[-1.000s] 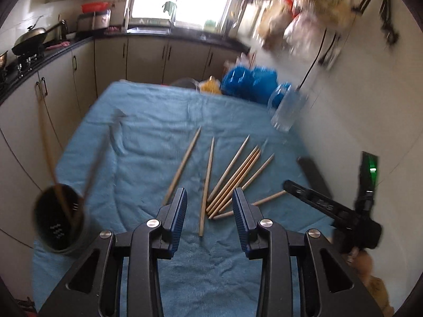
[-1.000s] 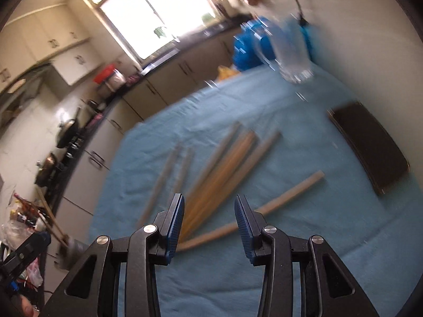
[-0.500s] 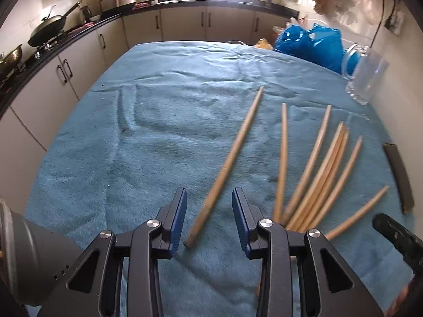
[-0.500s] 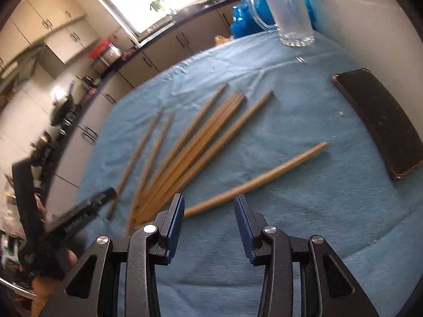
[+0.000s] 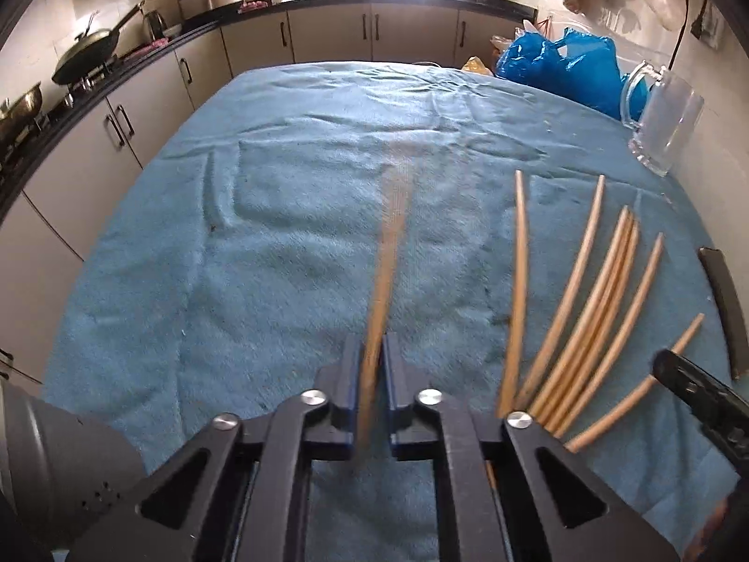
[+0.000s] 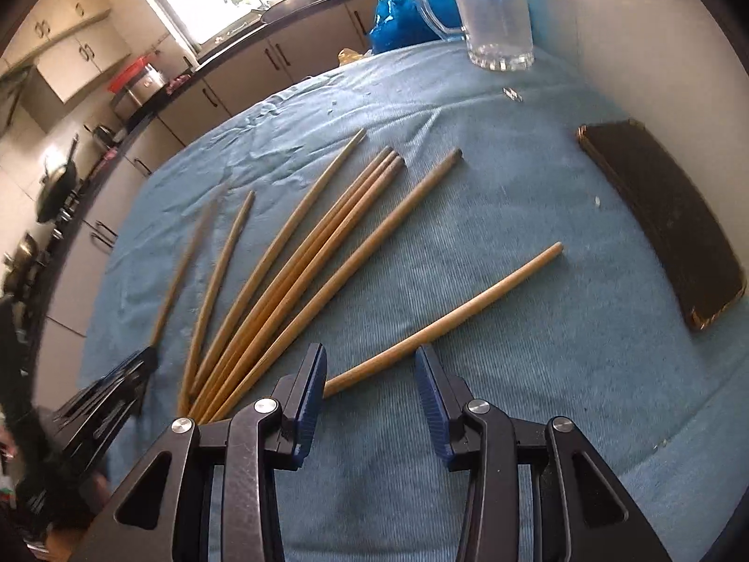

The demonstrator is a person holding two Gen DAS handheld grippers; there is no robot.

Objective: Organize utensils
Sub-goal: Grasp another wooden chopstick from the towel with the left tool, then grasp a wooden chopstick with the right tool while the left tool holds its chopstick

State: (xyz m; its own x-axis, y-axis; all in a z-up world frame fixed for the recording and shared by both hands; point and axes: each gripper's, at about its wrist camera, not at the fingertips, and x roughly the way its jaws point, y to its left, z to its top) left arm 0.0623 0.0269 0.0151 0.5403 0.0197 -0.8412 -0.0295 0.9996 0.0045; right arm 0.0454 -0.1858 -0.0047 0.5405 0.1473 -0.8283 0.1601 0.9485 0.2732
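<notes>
Several wooden chopsticks (image 5: 585,299) lie fanned out on the blue cloth (image 5: 281,243). My left gripper (image 5: 373,363) is shut on one chopstick (image 5: 386,271), which points away from me and looks blurred. In the right wrist view the same gripper (image 6: 140,365) holds that chopstick (image 6: 182,267) at the left of the fan (image 6: 304,262). My right gripper (image 6: 370,384) is open and empty, its jaws on either side of the near end of the rightmost chopstick (image 6: 449,318). A grey utensil holder (image 5: 51,463) sits at the left wrist view's lower left edge.
A clear glass mug (image 5: 664,126) and a blue plastic bag (image 5: 561,70) stand at the far right of the table. A dark flat case (image 6: 664,215) lies by the right wall. Kitchen cabinets and counter (image 5: 140,107) run along the left and back.
My left gripper has come down and shut on the leftmost chopstick, which now points straight ahead. My right gripper has moved closer to the rightmost chopstick and stays open.
</notes>
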